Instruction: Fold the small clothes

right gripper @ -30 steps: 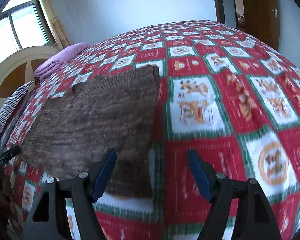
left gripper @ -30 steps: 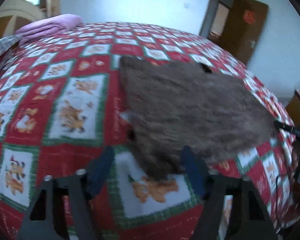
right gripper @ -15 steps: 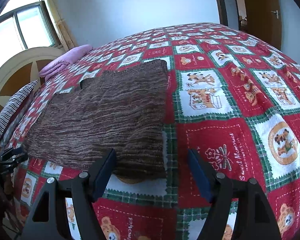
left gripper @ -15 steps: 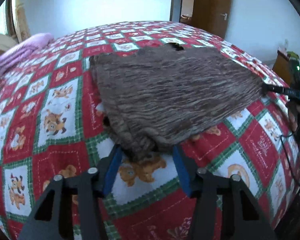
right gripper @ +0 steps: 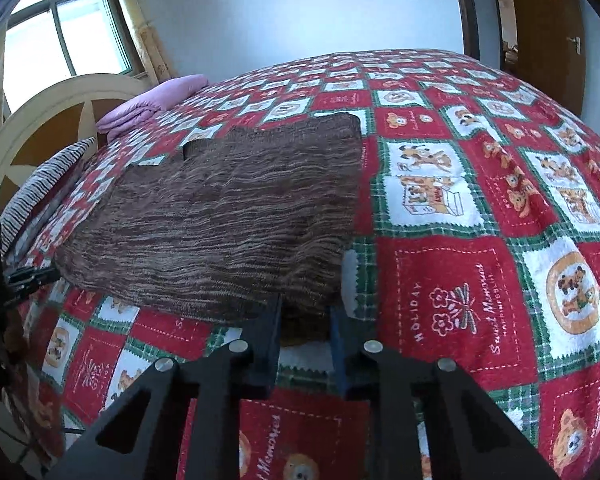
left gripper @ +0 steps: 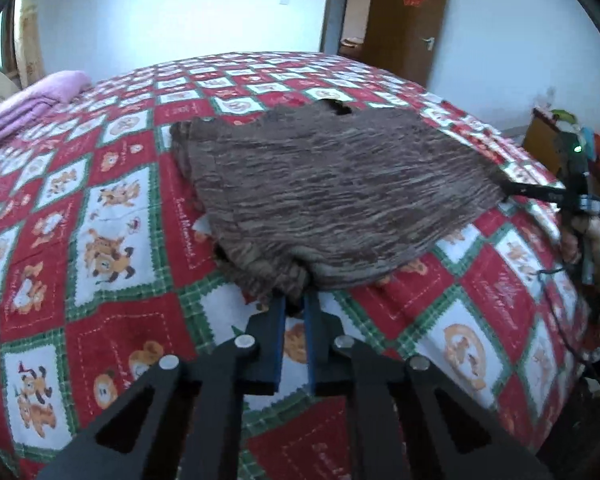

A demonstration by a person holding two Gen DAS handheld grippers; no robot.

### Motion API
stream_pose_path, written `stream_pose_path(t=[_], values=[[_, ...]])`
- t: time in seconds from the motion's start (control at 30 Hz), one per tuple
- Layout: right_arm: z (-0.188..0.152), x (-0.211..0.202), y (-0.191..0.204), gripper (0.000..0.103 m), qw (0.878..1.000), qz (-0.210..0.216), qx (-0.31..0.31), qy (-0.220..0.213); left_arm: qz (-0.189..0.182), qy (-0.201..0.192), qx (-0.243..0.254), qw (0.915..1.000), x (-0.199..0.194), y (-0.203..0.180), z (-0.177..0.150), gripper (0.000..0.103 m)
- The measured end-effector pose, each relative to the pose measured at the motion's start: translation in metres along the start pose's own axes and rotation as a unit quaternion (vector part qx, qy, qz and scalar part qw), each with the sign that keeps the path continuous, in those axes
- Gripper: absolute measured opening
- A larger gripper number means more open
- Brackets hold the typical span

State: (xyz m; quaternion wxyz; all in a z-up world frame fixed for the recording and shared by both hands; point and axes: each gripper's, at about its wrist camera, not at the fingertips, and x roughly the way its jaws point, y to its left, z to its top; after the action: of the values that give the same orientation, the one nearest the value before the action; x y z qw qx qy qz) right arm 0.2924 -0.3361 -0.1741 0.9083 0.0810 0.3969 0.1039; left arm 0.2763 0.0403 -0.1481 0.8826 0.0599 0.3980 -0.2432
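Note:
A brown knitted garment (left gripper: 332, 196) lies spread flat on the bed. My left gripper (left gripper: 295, 304) is shut on its near corner, which bunches between the blue pads. In the right wrist view the same garment (right gripper: 236, 216) fills the middle left. My right gripper (right gripper: 305, 312) is shut on the garment's other near corner, and the fabric edge sits between its fingers. The right gripper (left gripper: 540, 192) also shows at the garment's far right corner in the left wrist view. The left gripper (right gripper: 32, 280) shows at the left edge of the right wrist view.
The bed has a red, green and white checked cartoon quilt (left gripper: 112, 216). A folded purple blanket (right gripper: 152, 100) and a striped pillow (right gripper: 40, 188) lie by the headboard (right gripper: 40, 120). A brown door (left gripper: 404, 16) stands beyond the bed. The bed edge drops off near me.
Both grippers were open and apart from the garment's near edge. They moved in onto the two near corners and closed on them.

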Motion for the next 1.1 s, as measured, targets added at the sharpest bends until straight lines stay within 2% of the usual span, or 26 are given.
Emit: stream_pose_path(t=[0.13, 0.2, 0.27, 0.37, 0.53, 0.67, 0.77, 0.83, 0.87, 0.9, 0.97, 1.03, 1.1], values=[[-0.001, -0.001, 0.000, 0.025, 1.000, 0.002, 0.004, -0.006, 0.009, 0.009, 0.012, 0.9999, 0.009, -0.006, 0.001, 0.012], [-0.002, -0.001, -0.002, 0.027, 1.000, 0.006, 0.008, -0.007, 0.011, 0.007, 0.011, 0.9999, 0.007, -0.005, 0.001, 0.006], [-0.001, -0.002, -0.003, 0.027, 1.000, 0.002, 0.010, -0.007, 0.016, 0.010, 0.015, 0.9997, 0.003, -0.003, -0.001, 0.005], [0.000, -0.004, -0.006, 0.027, 1.000, -0.003, 0.013, -0.006, 0.021, 0.003, 0.038, 0.9991, -0.013, 0.002, -0.008, 0.005], [0.000, -0.001, -0.008, 0.027, 1.000, -0.010, 0.017, -0.003, 0.048, 0.035, 0.111, 0.9920, -0.010, -0.001, -0.024, 0.005], [0.002, -0.007, -0.012, 0.027, 1.000, -0.017, 0.023, -0.008, 0.042, 0.029, 0.106, 0.9930, -0.010, -0.002, -0.021, 0.005], [0.003, -0.013, -0.017, 0.027, 0.999, -0.015, 0.035, -0.010, 0.058, 0.032, 0.103, 0.9924, -0.011, -0.003, -0.019, 0.016], [0.003, -0.019, -0.020, 0.027, 0.999, -0.023, 0.044, -0.015, 0.067, 0.034, 0.102, 0.9920, -0.015, -0.001, -0.018, 0.036], [0.004, -0.023, -0.022, 0.028, 0.998, -0.024, 0.049, -0.021, 0.070, 0.032, 0.101, 0.9919, -0.018, -0.001, -0.019, 0.042], [0.004, -0.026, -0.023, 0.031, 0.998, -0.023, 0.053, -0.026, 0.078, 0.024, 0.101, 0.9916, -0.022, 0.000, -0.018, 0.052], [0.005, -0.031, -0.021, 0.062, 0.998, -0.012, 0.057, -0.035, 0.094, 0.008, 0.098, 0.9907, -0.031, 0.004, -0.016, 0.060], [0.006, -0.030, -0.014, 0.063, 0.998, -0.006, 0.046, -0.037, 0.104, -0.001, 0.086, 0.9909, -0.036, 0.010, -0.013, 0.071], [0.006, -0.022, -0.004, 0.063, 0.999, -0.034, 0.016, -0.025, 0.117, -0.016, 0.059, 0.9912, -0.038, 0.016, -0.007, 0.073]])
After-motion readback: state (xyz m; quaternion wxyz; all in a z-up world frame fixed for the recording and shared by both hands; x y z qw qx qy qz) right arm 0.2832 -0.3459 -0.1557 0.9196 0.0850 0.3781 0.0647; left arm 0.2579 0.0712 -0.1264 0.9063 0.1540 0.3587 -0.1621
